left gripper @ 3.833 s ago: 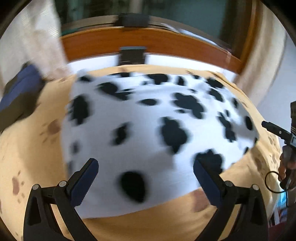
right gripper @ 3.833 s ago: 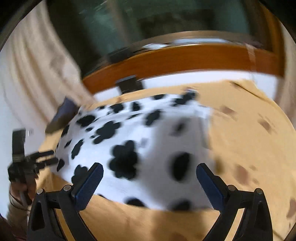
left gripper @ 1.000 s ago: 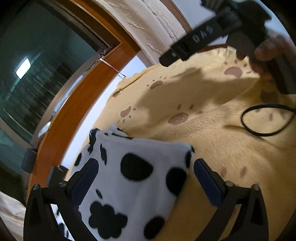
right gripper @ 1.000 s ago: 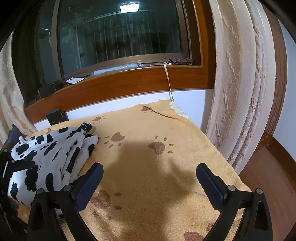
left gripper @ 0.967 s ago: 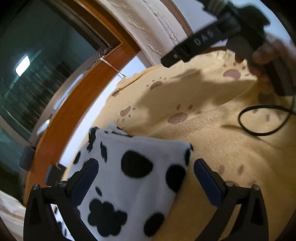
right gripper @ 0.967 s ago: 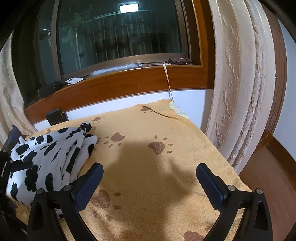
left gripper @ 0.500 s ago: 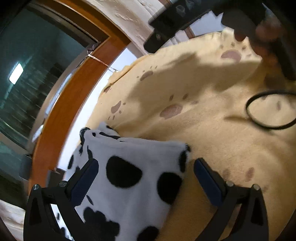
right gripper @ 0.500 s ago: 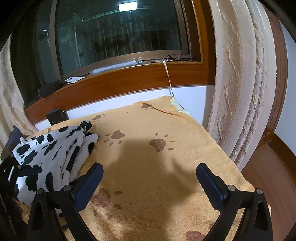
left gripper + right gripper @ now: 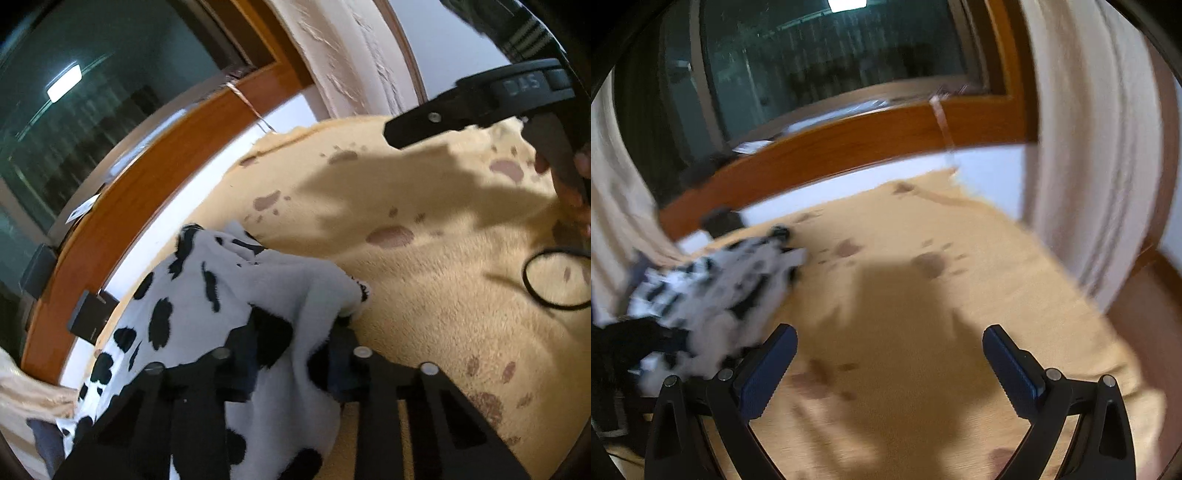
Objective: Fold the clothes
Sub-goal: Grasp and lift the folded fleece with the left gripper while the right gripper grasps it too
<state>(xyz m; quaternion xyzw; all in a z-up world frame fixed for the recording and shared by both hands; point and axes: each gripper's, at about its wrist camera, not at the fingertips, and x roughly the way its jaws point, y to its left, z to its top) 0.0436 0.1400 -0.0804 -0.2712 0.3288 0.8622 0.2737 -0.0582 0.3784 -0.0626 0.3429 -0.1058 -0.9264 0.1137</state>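
A white fleece garment with black cow spots [image 9: 229,280] lies folded on a tan paw-print blanket [image 9: 424,295]. My left gripper [image 9: 295,343] has its jaws closing on the garment's near corner, and the fabric bunches up between the pads. In the right wrist view the same garment [image 9: 713,280] shows blurred at the left. My right gripper [image 9: 886,362] hangs open over bare blanket [image 9: 923,295] with nothing between its fingers. One black finger [image 9: 443,118] of it reaches in at the left view's upper right, held by a hand [image 9: 576,192].
A wooden window sill [image 9: 147,192] runs behind the blanket, with dark glass above. A cream curtain [image 9: 1089,166] hangs at the right, beside the wooden floor [image 9: 1145,314]. A black cable loop [image 9: 554,280] rests on the blanket. A small dark box [image 9: 88,314] sits on the wall.
The left jaws have gone from wide open around the garment's corner to pinched on it, bunching the fabric. The right wrist view has shifted and blurred; its jaws stay open.
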